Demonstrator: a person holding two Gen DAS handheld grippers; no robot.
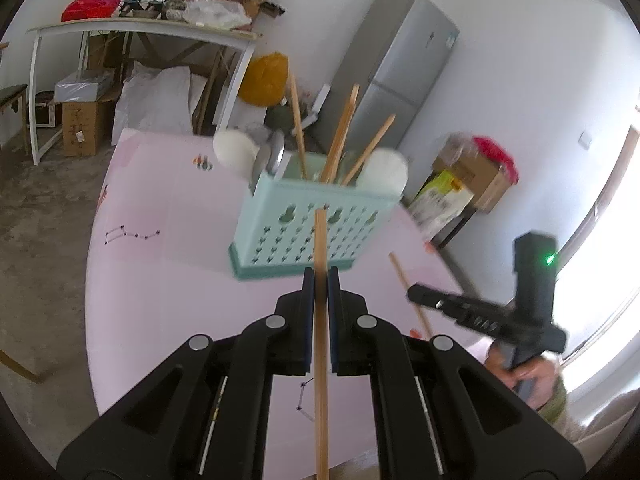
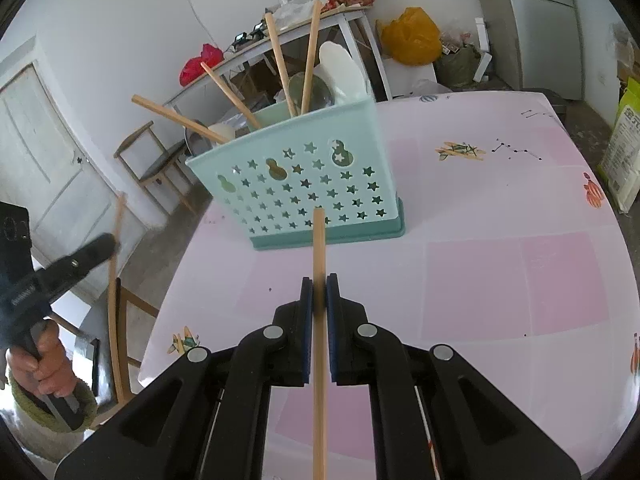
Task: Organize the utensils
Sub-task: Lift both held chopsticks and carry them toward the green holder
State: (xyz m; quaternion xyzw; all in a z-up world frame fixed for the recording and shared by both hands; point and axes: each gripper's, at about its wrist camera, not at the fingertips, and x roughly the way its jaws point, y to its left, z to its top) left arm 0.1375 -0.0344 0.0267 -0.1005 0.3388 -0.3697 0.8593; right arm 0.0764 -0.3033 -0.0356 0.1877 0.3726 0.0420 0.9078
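A mint-green perforated utensil basket stands on the pink table, holding several wooden chopsticks, white spoons and a metal spoon. My left gripper is shut on a wooden chopstick, held above the table just short of the basket. My right gripper is shut on another wooden chopstick, also short of the basket. Each gripper shows in the other's view: the right one and the left one.
A cluttered white-framed table, cardboard boxes, a yellow bag and a grey fridge stand behind. A wooden chair and a door are at left.
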